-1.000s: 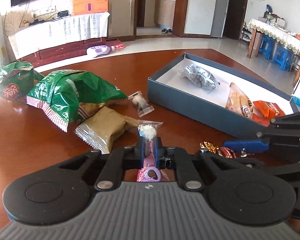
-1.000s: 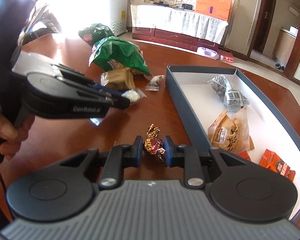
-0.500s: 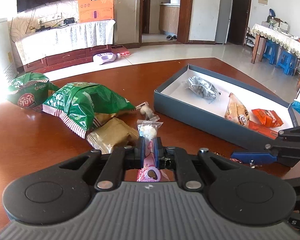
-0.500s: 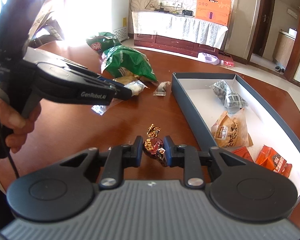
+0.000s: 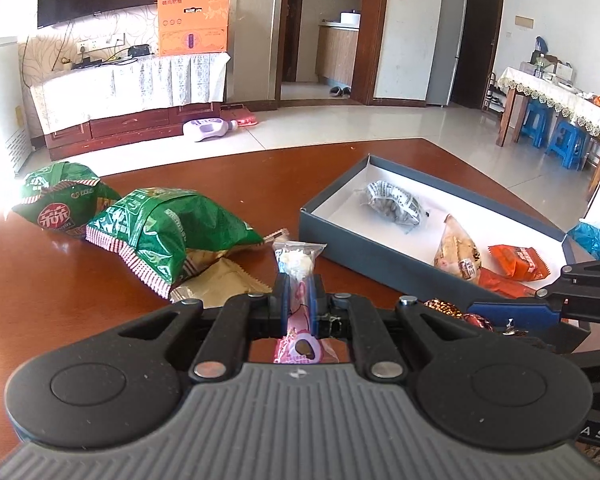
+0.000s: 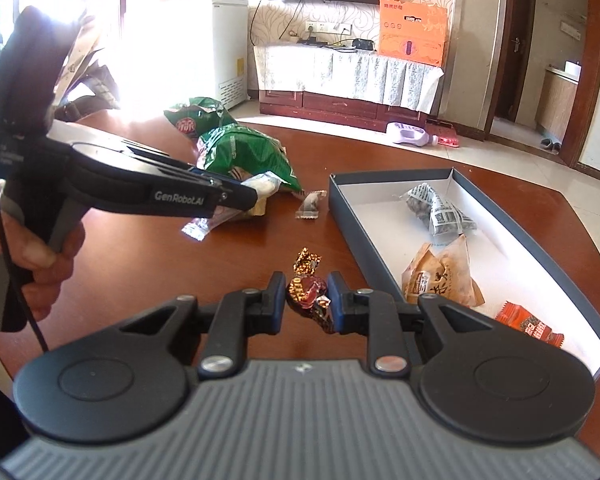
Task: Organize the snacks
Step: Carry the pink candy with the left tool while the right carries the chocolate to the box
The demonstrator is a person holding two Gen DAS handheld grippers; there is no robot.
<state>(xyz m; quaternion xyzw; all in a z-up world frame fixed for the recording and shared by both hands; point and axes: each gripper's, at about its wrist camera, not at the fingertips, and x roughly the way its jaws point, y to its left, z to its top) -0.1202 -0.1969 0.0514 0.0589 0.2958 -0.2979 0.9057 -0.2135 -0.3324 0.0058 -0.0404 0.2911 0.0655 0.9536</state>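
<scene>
My left gripper (image 5: 299, 296) is shut on a clear-wrapped white and pink sweet (image 5: 298, 264), lifted above the brown table (image 5: 60, 280). My right gripper (image 6: 306, 296) is shut on a dark red foil candy (image 6: 308, 294), also off the table, just left of the open grey box (image 6: 350, 236). The box (image 5: 364, 256) holds a newsprint-patterned packet (image 5: 394, 202), a tan pastry pack (image 6: 440, 276) and orange packets (image 5: 516, 260). In the right wrist view the left gripper (image 6: 248, 198) hangs over the green bags with its sweet.
Two green snack bags (image 5: 168, 232) (image 5: 60, 208) and a tan packet (image 5: 216, 284) lie left of the box. A small clear-wrapped sweet (image 6: 310, 204) sits beside the box's near corner. A person's hand (image 6: 40, 264) grips the left tool. A blue bag (image 5: 596, 238) lies past the box.
Both grippers have risen a little with their sweets still held. The table items sit lower and farther in both views.
</scene>
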